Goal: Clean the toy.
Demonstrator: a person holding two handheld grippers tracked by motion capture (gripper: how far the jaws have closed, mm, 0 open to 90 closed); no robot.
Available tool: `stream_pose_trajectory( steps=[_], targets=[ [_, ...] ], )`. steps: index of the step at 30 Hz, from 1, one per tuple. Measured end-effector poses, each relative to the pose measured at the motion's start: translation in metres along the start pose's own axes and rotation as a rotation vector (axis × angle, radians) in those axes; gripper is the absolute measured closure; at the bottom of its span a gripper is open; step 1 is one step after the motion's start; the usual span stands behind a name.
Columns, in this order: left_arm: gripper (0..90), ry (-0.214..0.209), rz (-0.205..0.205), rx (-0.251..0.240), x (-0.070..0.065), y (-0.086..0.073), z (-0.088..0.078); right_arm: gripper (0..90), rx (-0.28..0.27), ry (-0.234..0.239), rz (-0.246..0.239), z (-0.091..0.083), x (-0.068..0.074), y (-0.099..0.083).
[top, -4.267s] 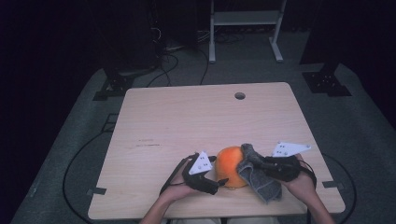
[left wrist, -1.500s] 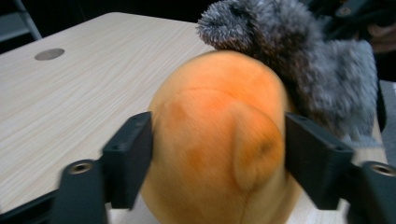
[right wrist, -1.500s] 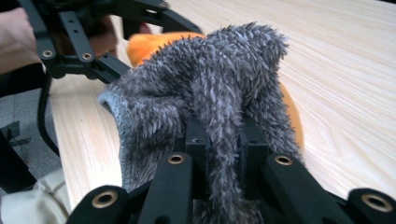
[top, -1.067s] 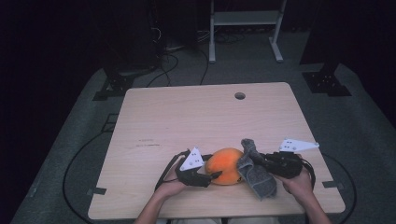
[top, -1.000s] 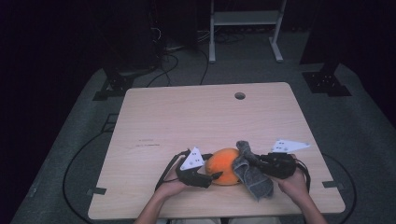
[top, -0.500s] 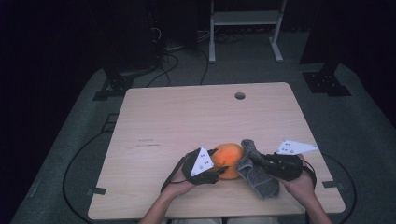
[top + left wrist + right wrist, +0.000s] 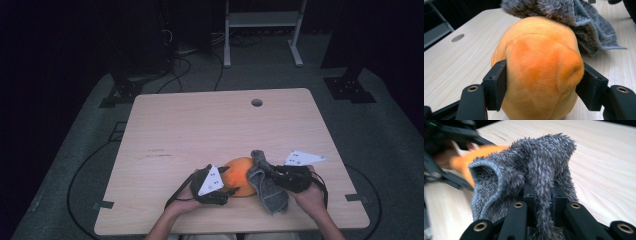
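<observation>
An orange plush toy (image 7: 537,67) sits on a pale wooden table (image 7: 454,65), clamped on both sides by the black jaws of the left gripper (image 7: 544,85), which have just been easing apart. A grey fuzzy cloth (image 7: 574,17) drapes over the toy's far side.

Cloth (image 7: 267,184) right of plush ball (image 7: 240,174)

The worktop (image 7: 210,130) is lit from above amid dark surroundings, while the right gripper view's left edge looks perhaps motion-blurred.
</observation>
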State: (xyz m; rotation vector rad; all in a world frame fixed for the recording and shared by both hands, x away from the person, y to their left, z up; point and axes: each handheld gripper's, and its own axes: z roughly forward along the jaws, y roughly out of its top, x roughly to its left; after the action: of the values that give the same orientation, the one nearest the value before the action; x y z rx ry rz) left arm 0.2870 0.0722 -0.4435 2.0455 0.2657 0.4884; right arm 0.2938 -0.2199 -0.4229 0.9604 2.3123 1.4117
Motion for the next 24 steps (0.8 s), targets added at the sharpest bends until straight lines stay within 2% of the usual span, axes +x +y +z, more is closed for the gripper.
stream_pose_trajectory(
  steps=[3,4,5,6,7,8,9,10,11,14,17,18,21,22,23,24],
  targets=[
    [29.9,-0.013,-0.040,0.002,0.006,-0.003,-0.002,77.8,0.011,0.002,0.048,0.002,-0.009,-0.007],
    [27.2,-0.028,-0.078,0.001,0.010,-0.004,-0.003,77.8,0.007,0.010,0.043,0.003,-0.007,-0.006],
    [23.6,-0.028,-0.078,0.001,0.010,-0.004,-0.003,77.8,0.007,0.010,0.043,0.003,-0.007,-0.006],
    [19.5,-0.041,-0.120,-0.006,0.012,-0.004,-0.004,77.8,0.006,0.003,0.029,0.005,-0.003,-0.004],
    [19.5,-0.052,-0.164,-0.013,0.015,-0.003,-0.005,77.8,0.006,0.003,0.029,0.005,-0.003,-0.004],
    [17.5,-0.069,-0.224,-0.035,0.017,-0.001,-0.007,77.8,0.008,-0.003,0.025,0.006,-0.002,-0.004],
    [16.1,-0.077,-0.239,-0.052,0.018,0.000,-0.008,77.7,0.009,-0.006,0.019,0.006,0.000,-0.004],
    [16.5,-0.085,-0.244,-0.083,0.018,0.004,-0.010,77.7,0.011,0.000,0.019,0.005,0.001,-0.004],
    [18.4,-0.085,-0.244,-0.083,0.018,0.004,-0.010,77.7,0.011,0.000,0.019,0.005,0.001,-0.004],
    [23.8,-0.072,-0.222,-0.031,0.015,0.005,-0.007,77.7,0.016,0.005,0.018,0.004,0.001,-0.005],
    [28.7,-0.073,-0.230,-0.003,0.017,0.002,-0.008,77.6,0.027,0.017,0.038,0.004,-0.003,-0.008],
    [28.9,-0.089,-0.235,0.017,0.019,0.000,-0.008,77.6,0.060,-0.014,0.032,0.004,-0.007,-0.011],
    [28.9,-0.101,-0.241,0.030,0.020,-0.001,-0.009,77.6,0.079,-0.030,0.048,0.003,-0.012,-0.014],
    [28.9,-0.104,-0.229,0.042,0.020,-0.002,-0.009,77.7,0.028,0.006,0.083,-0.002,-0.015,-0.011],
    [29.0,-0.104,-0.229,0.042,0.020,-0.002,-0.009,77.7,0.028,0.006,0.083,-0.002,-0.015,-0.011],
    [29.0,-0.111,-0.221,0.050,0.019,-0.002,-0.008,77.6,-0.016,0.042,0.093,-0.005,-0.013,-0.006]
  ],
)
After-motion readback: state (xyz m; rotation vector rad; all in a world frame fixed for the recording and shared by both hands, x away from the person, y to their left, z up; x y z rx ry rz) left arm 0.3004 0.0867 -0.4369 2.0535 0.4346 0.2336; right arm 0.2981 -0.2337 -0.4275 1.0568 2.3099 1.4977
